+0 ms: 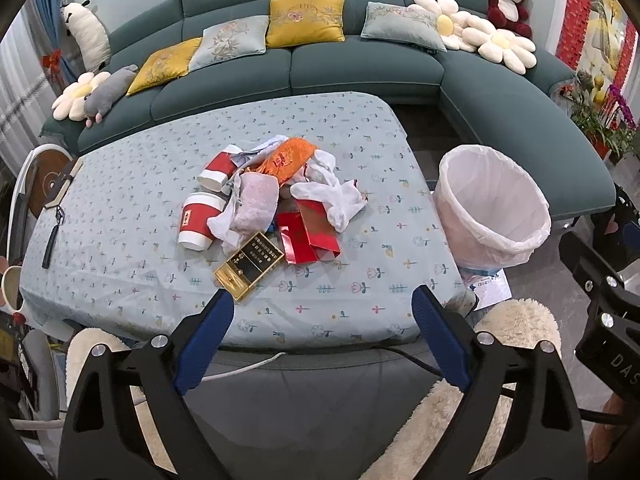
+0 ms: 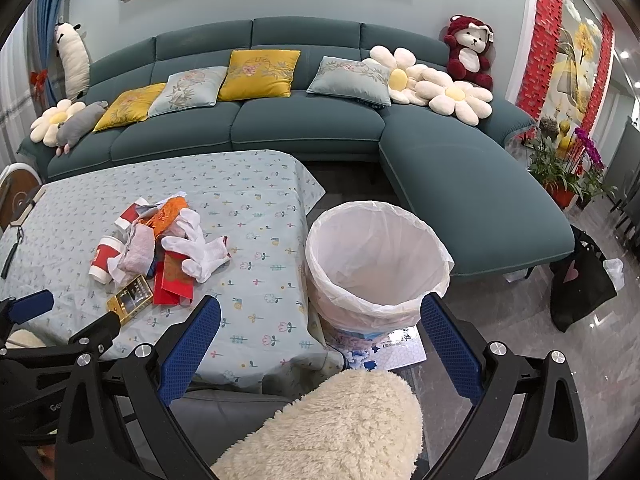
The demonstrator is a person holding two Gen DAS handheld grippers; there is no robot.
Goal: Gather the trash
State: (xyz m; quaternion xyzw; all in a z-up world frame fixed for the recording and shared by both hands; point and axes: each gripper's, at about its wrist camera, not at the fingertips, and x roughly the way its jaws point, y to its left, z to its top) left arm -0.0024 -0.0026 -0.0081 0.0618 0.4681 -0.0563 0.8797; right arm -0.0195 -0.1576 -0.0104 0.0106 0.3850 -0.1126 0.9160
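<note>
A heap of rubbish sits mid-table on the pale blue flower-print tablecloth (image 1: 352, 256): two red-and-white paper cups, one upright-ish at the back (image 1: 218, 170) and one tipped on its side (image 1: 198, 220), a crumpled orange foil snack bag (image 1: 290, 160), a pinkish-white folded towel (image 1: 256, 200), a pair of limp white cotton gloves (image 1: 336, 196), flat red paper packets (image 1: 308, 232) and a gold-and-black cigarette box (image 1: 248, 266) nearest the front edge. The left gripper (image 1: 322, 308) hangs just short of that front edge with its blue-padded jaws spread wide and nothing between them; the gold box lies just beyond its left finger. The right gripper (image 2: 320, 316) is likewise wide open and empty, pointed at the white-lined round waste bin (image 2: 376, 264) that stands on the floor just beside the table's right edge, on some printed paper (image 2: 396, 350). A fluffy cream cushion (image 2: 332, 428) lies below the right gripper. Behind the table runs a teal corner sofa (image 2: 304, 120) with yellow and grey cushions, daisy-shaped pillows and a red-and-white plush bear (image 2: 470, 52). Potted orchids (image 2: 588, 156) stand at the right on a glossy grey floor.
</note>
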